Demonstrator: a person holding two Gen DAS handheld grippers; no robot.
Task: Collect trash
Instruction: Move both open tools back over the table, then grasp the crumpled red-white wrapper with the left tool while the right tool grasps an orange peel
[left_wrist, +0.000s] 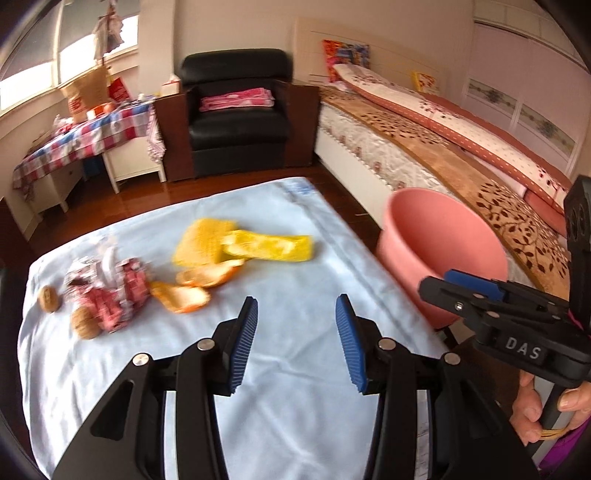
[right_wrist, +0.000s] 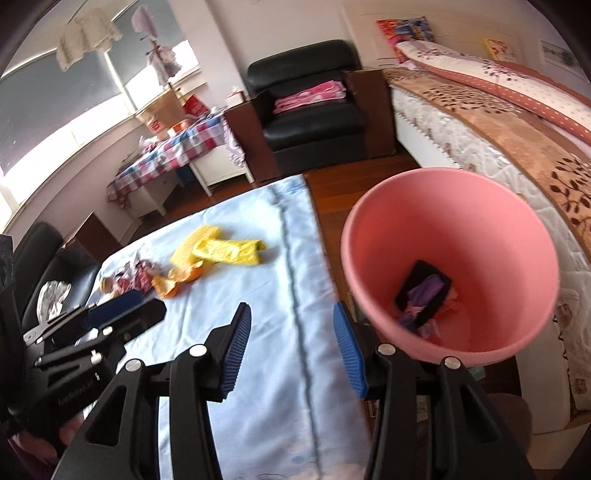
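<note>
Trash lies on a light blue cloth (left_wrist: 288, 369): a yellow wrapper (left_wrist: 266, 245), orange peel (left_wrist: 207, 277), a red-and-white crumpled wrapper (left_wrist: 107, 291) and two walnuts (left_wrist: 85, 323). A pink bin (right_wrist: 450, 258) stands right of the cloth and holds a black-and-purple packet (right_wrist: 424, 291). My left gripper (left_wrist: 295, 339) is open and empty above the cloth, short of the trash. My right gripper (right_wrist: 291, 347) is open and empty over the cloth's right edge, next to the bin. It also shows in the left wrist view (left_wrist: 469, 291).
A bed (left_wrist: 443, 147) runs along the right behind the bin. A black armchair (left_wrist: 236, 110) and a checked-cloth table (left_wrist: 81, 140) stand at the back. Wooden floor (left_wrist: 155, 199) surrounds the cloth-covered surface.
</note>
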